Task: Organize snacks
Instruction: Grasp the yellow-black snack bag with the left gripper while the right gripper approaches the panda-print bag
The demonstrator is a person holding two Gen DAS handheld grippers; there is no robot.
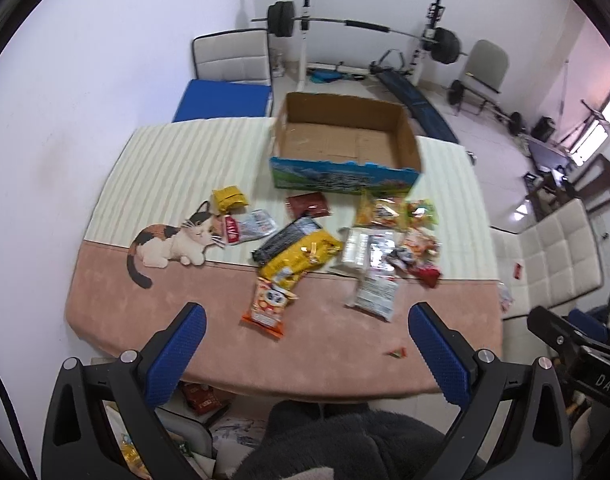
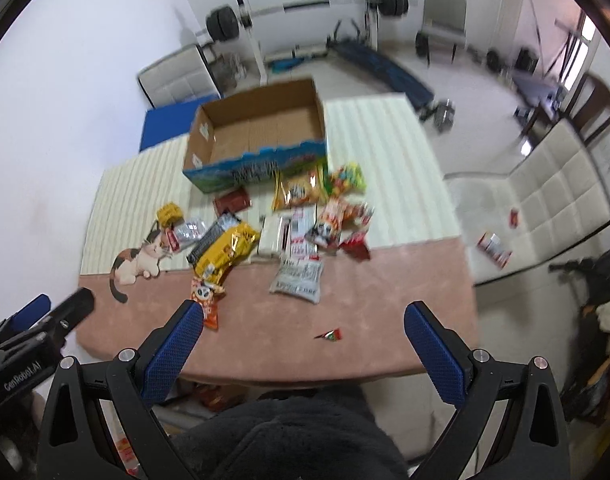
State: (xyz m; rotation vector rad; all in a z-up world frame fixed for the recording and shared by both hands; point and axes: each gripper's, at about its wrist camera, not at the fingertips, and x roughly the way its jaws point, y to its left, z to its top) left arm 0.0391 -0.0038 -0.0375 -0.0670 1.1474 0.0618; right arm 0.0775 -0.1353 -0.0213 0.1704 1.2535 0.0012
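Snacks [image 1: 301,256] on table [image 1: 117,308] beyond 2 hand-held grippers — left [image 1: 305,344], right [image 2: 303,340] — both wide, empty.

both wrist cameras look forward and down from above the near edge of the desk [image 1: 117,308], well back from it. both views share the cardboard box [image 1: 345,140] and snack pile [image 2: 289,232].

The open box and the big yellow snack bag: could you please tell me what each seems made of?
The open box looks like corrugated cardboard: matte brown inside, printed blue outside. The yellow snack bag seems glossy plastic or foil film, crinkled with bright glints.
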